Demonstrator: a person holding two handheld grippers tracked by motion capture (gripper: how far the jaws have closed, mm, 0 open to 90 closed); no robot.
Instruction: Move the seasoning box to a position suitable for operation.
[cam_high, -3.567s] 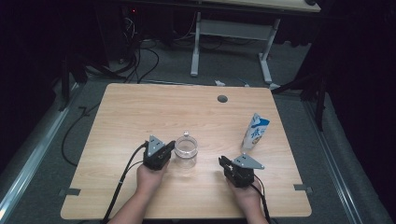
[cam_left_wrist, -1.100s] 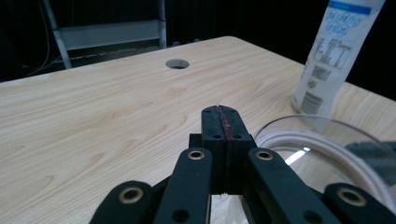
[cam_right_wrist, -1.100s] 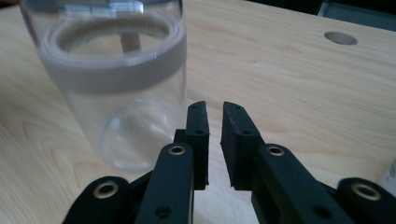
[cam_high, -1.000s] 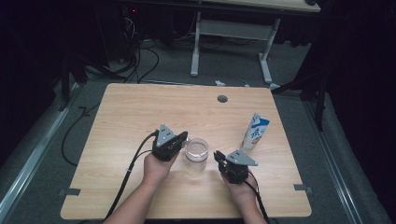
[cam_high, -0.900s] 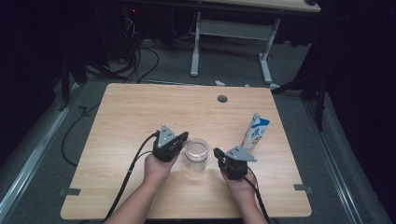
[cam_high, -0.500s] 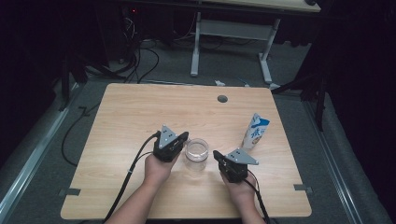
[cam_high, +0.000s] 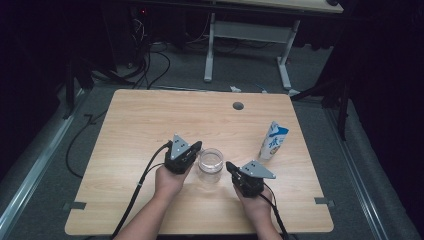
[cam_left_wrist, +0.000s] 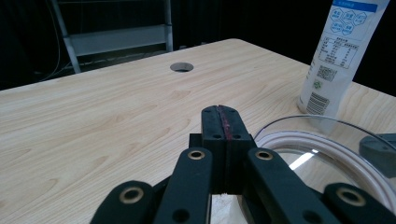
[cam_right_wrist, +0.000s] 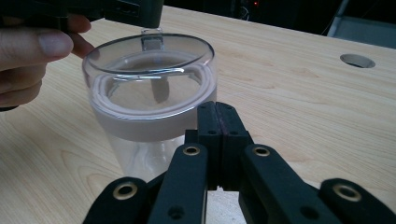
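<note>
A clear glass cup (cam_high: 210, 161) with a whitish band below its rim stands upright on the wooden table (cam_high: 150, 120), between my two grippers. My left gripper (cam_high: 197, 146) lies just left of the cup, jaws shut with nothing between them. In the left gripper view the shut left gripper (cam_left_wrist: 222, 113) points past the cup's rim (cam_left_wrist: 327, 140). My right gripper (cam_high: 230, 165) sits just right of the cup, also shut and empty. In the right gripper view the closed right gripper (cam_right_wrist: 218, 110) is close to the cup (cam_right_wrist: 149, 93), with the person's left hand (cam_right_wrist: 32, 51) behind it.
A blue-and-white milk carton (cam_high: 273, 141) stands upright to the right of the cup, also visible as the carton (cam_left_wrist: 338, 56) in the left gripper view. A round cable hole (cam_high: 238, 106) is in the table's far side. Cables trail off the near edge.
Since the earliest frame the left gripper has moved right, up to the cup, and the cup now stands slightly further right. Over the last second nothing visibly shifts.
</note>
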